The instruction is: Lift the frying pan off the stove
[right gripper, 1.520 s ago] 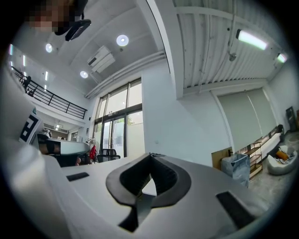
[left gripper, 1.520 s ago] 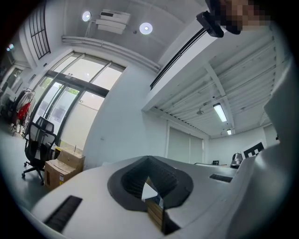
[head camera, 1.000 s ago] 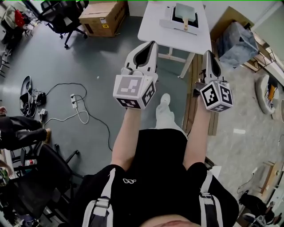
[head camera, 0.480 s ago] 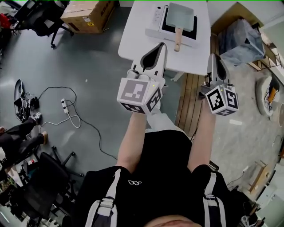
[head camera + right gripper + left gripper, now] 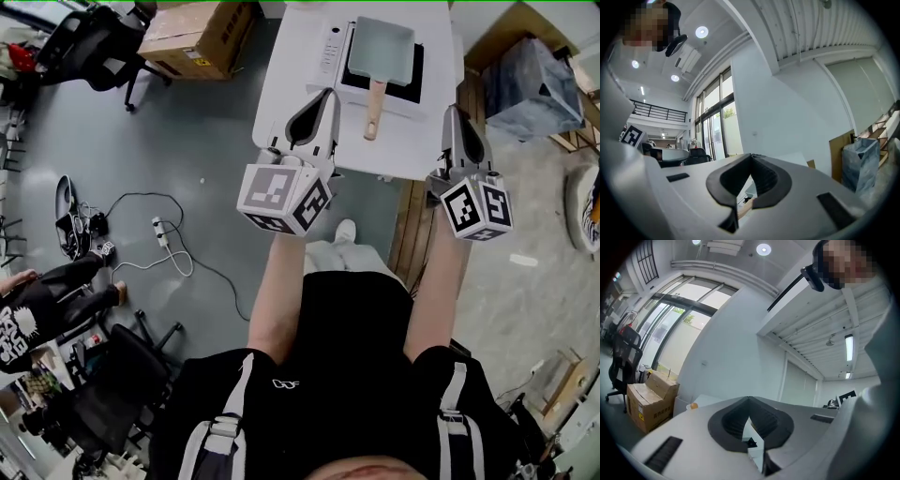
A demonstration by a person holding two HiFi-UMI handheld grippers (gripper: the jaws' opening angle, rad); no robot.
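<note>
The two grippers, the left gripper (image 5: pixel 322 101) and the right gripper (image 5: pixel 456 117), both have their jaws pressed together with nothing in them, and they hang by the near edge of the one white table (image 5: pixel 281 94). On that table sits one stove (image 5: pixel 330 47), and the one frying pan (image 5: pixel 382 49) rests on top of it, its wooden handle (image 5: pixel 372 105) pointing toward the person. The pan hides most of the stove's black top, the left gripper hides a bit of the table, and the table's far end is cut off.
</note>
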